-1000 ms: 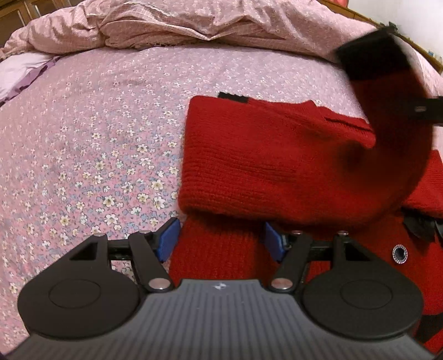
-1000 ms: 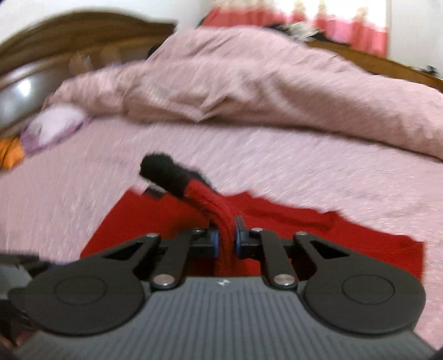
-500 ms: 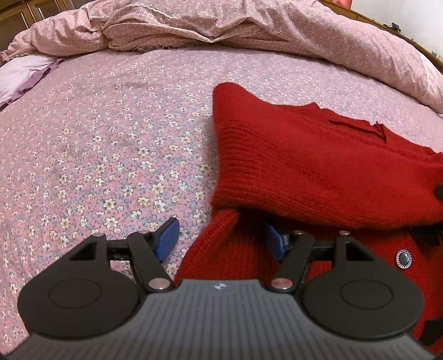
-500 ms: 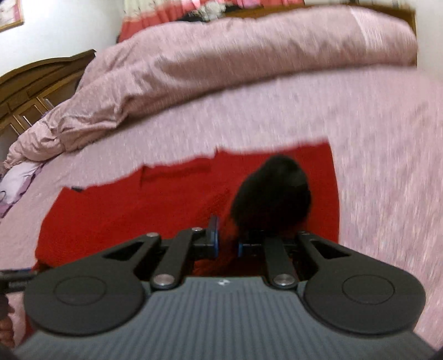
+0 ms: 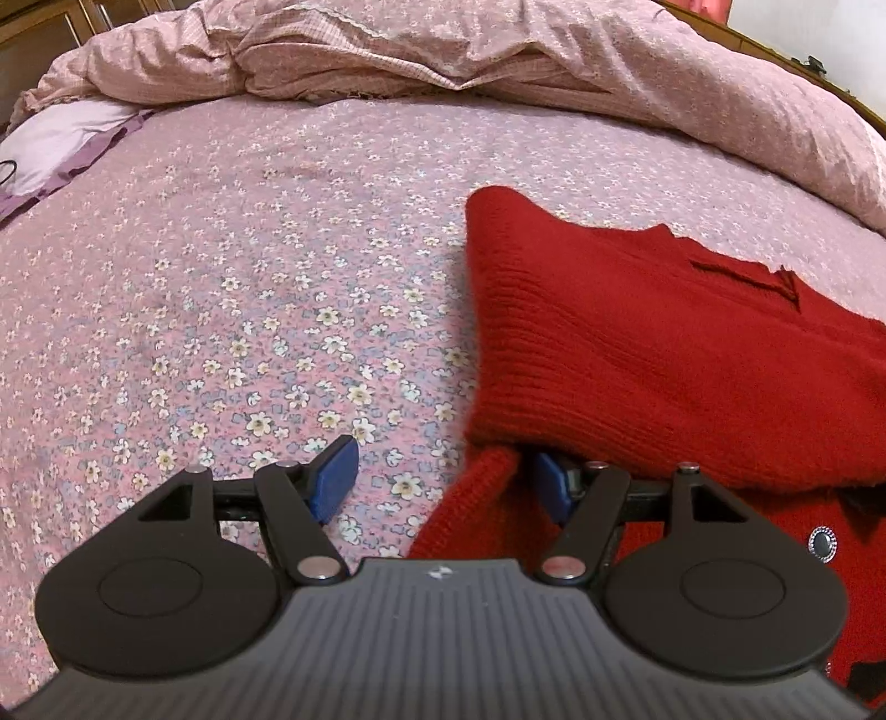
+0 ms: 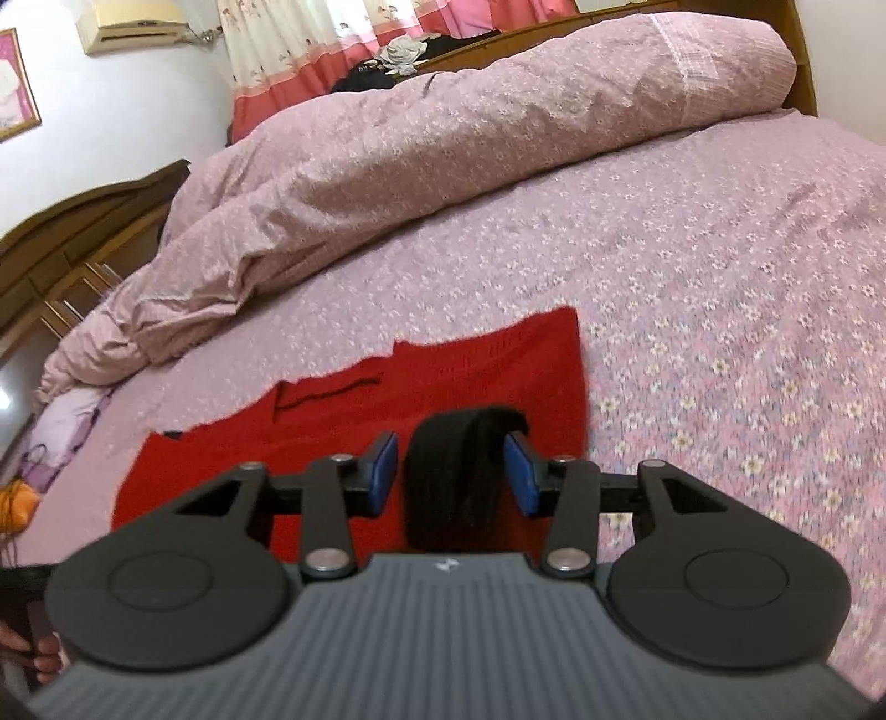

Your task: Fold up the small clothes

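In the left wrist view, my left gripper (image 5: 443, 482) sits low in the frame with its blue pads spread wide; the left pad is over bare floral bedsheet (image 5: 249, 277), while the right pad (image 5: 551, 484) is tucked under the folded edge of the red knit sweater (image 5: 637, 354), which fills the right half of the frame. A narrow strip of red knit, probably a sleeve (image 5: 470, 509), runs down between the fingers, but nothing is pinched. A small metal button (image 5: 822, 540) shows at lower right, and the rumpled duvet (image 5: 498, 50) lies across the top. In the right wrist view, my right gripper (image 6: 451, 471) is also parted, with the sweater's black cuff (image 6: 459, 471) standing between the pads; I judge it loose rather than gripped, since there is a gap on the left side. The red body spreads across the centre left of this frame on the sheet. To do this step well, I would leave the cuff lying flat on the body, back the right gripper straight away without dragging it, then close the left pads squarely on the near sleeve or hem before folding. Soft knit snags and shifts easily, so I would move slowly.
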Demonstrator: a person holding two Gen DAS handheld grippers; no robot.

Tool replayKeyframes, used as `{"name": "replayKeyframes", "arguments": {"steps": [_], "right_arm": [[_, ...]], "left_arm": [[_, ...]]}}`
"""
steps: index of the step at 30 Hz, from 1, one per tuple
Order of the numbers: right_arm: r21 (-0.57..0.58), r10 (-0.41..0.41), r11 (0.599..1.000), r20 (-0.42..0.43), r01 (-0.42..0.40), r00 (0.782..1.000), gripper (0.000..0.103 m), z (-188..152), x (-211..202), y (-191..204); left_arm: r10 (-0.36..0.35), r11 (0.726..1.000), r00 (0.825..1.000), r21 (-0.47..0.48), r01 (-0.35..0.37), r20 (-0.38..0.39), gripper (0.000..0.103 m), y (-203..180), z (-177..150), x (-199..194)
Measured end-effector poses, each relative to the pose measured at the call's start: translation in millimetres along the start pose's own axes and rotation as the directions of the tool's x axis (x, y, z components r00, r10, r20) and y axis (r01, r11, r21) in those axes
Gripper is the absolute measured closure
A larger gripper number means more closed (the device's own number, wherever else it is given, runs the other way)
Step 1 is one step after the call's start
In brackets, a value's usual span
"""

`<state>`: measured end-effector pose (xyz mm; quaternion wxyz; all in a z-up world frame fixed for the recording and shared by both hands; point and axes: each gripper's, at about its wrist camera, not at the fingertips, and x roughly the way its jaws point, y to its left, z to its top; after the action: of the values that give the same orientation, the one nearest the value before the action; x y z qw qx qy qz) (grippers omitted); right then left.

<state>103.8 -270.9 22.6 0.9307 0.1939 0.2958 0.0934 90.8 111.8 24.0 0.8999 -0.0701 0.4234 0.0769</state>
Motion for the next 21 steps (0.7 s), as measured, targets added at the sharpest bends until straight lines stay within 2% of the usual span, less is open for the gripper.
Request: {"name": "replayKeyframes", "arguments": {"steps": [2,6,11,14,19,20,21], "right_arm": [[0.039,0.014,0.999,-0.016,-0.013,1.000,0.056,8,5,-5],[0.059,0.002,0.998,-0.174,0.008,0.985,0.056,22,30,-9],[0.092,0.029,0.996,-0.255,-0.006,0.966,0.056,26,53,-11],[0.134,0.062,0.991,-0.271,-0.026,0.961,0.057,26,64,-13],[0.260,0.128,0.964,-0.240,-0.063,0.962,0.057,28,70,-28],[0.273,0.137,0.959,-0.231,-0.071,0.963,0.061,28,69,-31],[0.270,0.139,0.960,-0.216,-0.077,0.966,0.069,28,66,-32]], "left_arm": [[0.004,1.000,1.000,0.017,-0.004,0.002,0.031,-3,1,-1],[0.019,0.998,1.000,0.054,-0.019,0.011,0.031,-10,3,0],[0.020,0.998,1.000,0.052,-0.020,0.003,0.031,-12,5,4],[0.021,0.998,1.000,0.052,-0.021,0.002,0.031,-13,5,5],[0.018,0.998,1.000,0.055,-0.018,0.007,0.031,-12,4,6],[0.018,0.998,1.000,0.057,-0.018,0.008,0.031,-12,5,6],[0.020,0.998,1.000,0.056,-0.021,0.012,0.031,-11,5,6]]}}
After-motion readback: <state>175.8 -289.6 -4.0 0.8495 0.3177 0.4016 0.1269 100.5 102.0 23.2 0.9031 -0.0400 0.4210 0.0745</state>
